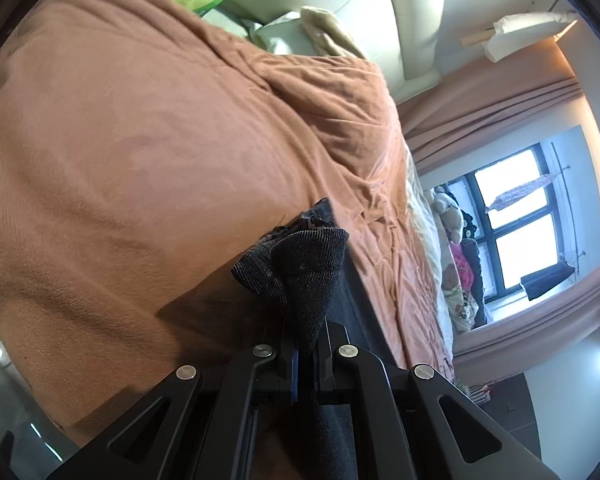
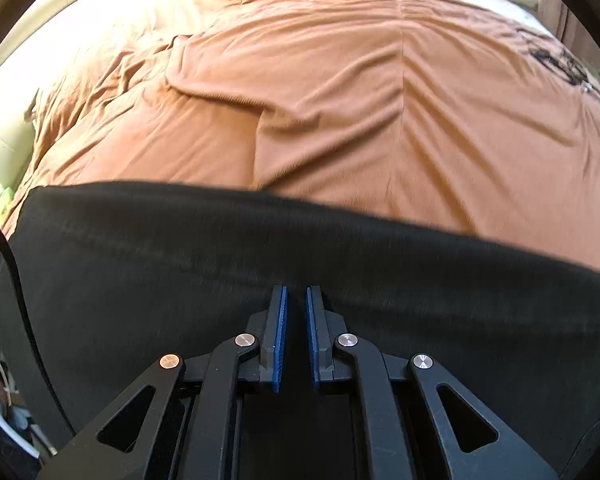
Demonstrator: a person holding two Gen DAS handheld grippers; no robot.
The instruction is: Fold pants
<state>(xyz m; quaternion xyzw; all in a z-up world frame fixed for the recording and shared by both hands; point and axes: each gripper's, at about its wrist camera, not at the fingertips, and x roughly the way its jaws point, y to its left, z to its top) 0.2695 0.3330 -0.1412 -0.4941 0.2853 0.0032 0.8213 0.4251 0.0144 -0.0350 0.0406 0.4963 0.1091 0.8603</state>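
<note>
Item: dark pants [image 2: 300, 248] lay on the bed's orange cover [image 2: 340, 100]; left hand-held gripper [image 1: 306, 344] pinched a corner, right hand-held gripper [image 2: 297, 300] nearly closed (nothing visibly between); next likely a second grasp.

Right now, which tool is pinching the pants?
The left tool: a bunched corner of the dark pants is squeezed in it. The right tool has nothing inside.
</note>
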